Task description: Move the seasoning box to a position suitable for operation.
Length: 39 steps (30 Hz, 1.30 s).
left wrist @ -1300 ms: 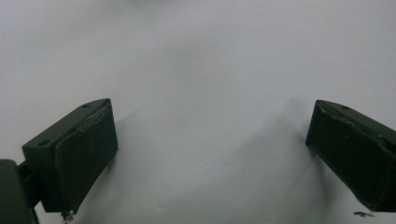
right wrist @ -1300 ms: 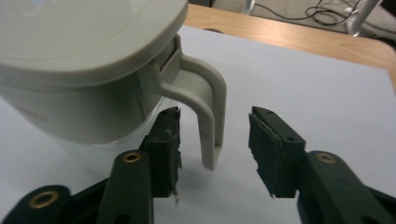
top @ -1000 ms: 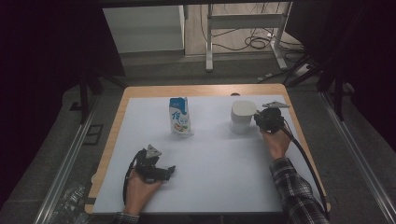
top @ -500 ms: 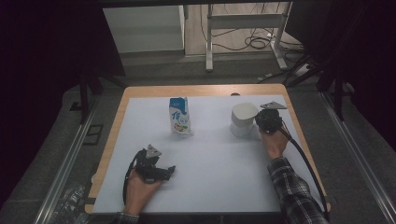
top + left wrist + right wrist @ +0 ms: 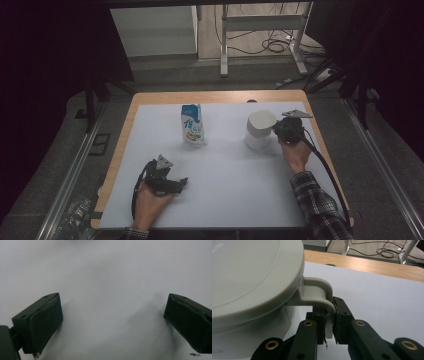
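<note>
Right claw (image 5: 329, 322) has just been closing and now clamps the handle (image 5: 318, 293) of the white lidded container (image 5: 260, 129), right of the milk carton (image 5: 192, 124) on the bench (image 5: 220, 97); a lift likely follows. Left claw (image 5: 112, 322) rests open.

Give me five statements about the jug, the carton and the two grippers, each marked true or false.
1. The right gripper is clamped on the white jug's handle. True.
2. The left gripper holds the milk carton. False: its jaws stand wide apart over bare white table cover, with nothing between them.
3. The carton stands upright, apart from the white jug. True.
4. The jug has no lid. False: a flat white lid sits on it.
5. The carton lies nearer the person than the left gripper does. False: it stands farther back.
</note>
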### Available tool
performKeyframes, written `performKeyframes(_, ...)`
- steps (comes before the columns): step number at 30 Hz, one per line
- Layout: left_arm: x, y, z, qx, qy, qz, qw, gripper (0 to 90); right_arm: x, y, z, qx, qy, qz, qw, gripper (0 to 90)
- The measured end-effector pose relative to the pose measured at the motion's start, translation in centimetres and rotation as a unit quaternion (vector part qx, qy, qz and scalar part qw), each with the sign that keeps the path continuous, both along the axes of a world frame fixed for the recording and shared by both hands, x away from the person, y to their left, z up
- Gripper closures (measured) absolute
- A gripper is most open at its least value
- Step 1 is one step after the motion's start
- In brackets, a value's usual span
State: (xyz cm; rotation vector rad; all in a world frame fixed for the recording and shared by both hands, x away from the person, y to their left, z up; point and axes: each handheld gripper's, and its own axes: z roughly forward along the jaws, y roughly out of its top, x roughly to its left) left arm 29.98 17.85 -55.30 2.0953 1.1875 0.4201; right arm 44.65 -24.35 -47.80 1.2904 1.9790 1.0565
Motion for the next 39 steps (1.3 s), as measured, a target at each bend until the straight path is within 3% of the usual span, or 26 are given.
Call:
performKeyframes(5,0.0,0.0,0.0,0.000,0.000,0.000,1.0000,2.2,-1.5,0.2,0.8,-0.005,-0.006,0.016,0.9998,80.2)
performKeyframes(18,0.0,0.0,0.0,0.000,0.000,0.000,1.0000,2.2,-5.3,0.9,1.6,0.010,0.002,0.056,0.9984,80.2)
performKeyframes(27,0.0,0.0,0.0,0.000,0.000,-0.001,1.0000,2.2,-8.1,2.1,1.3,0.019,0.009,0.086,0.9961,80.1)
performKeyframes(35,0.0,0.0,0.0,0.000,0.000,0.000,1.0000,2.3,-9.5,3.2,-0.1,0.013,0.028,0.104,0.9940,80.0)
performKeyframes(39,0.0,0.0,0.0,0.001,0.000,-0.001,1.0000,2.2,-9.9,3.7,-0.6,0.017,0.027,0.107,0.9938,80.1)
